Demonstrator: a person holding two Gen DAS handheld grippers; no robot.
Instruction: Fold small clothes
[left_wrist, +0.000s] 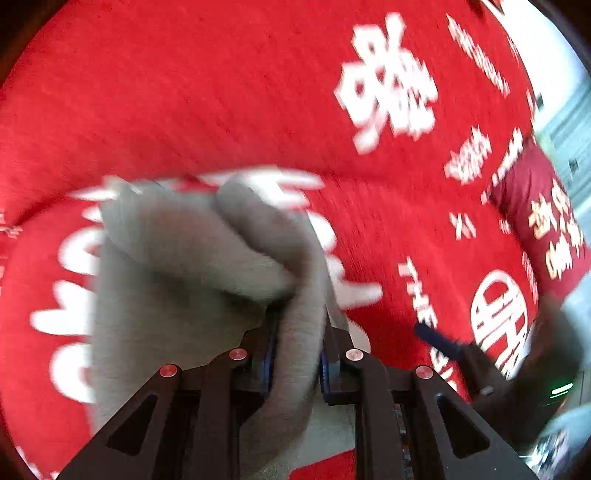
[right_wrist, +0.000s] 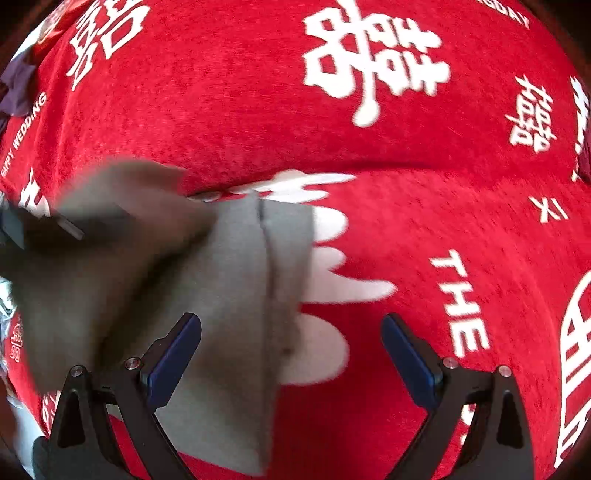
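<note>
The grey garment (left_wrist: 207, 258) is pinched between the left gripper's (left_wrist: 297, 332) nearly closed fingers, while the right gripper's (right_wrist: 291, 332) fingers stand wide open over its right edge, gripping nothing.

Red white-lettered cloth (right_wrist: 221, 122), maroon cushion (left_wrist: 535, 221)

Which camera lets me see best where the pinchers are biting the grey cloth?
The left wrist view: the left gripper pinches a fold of the grey cloth right up close. The right wrist view shows the cloth spread flatter, its holder only a blur.
</note>
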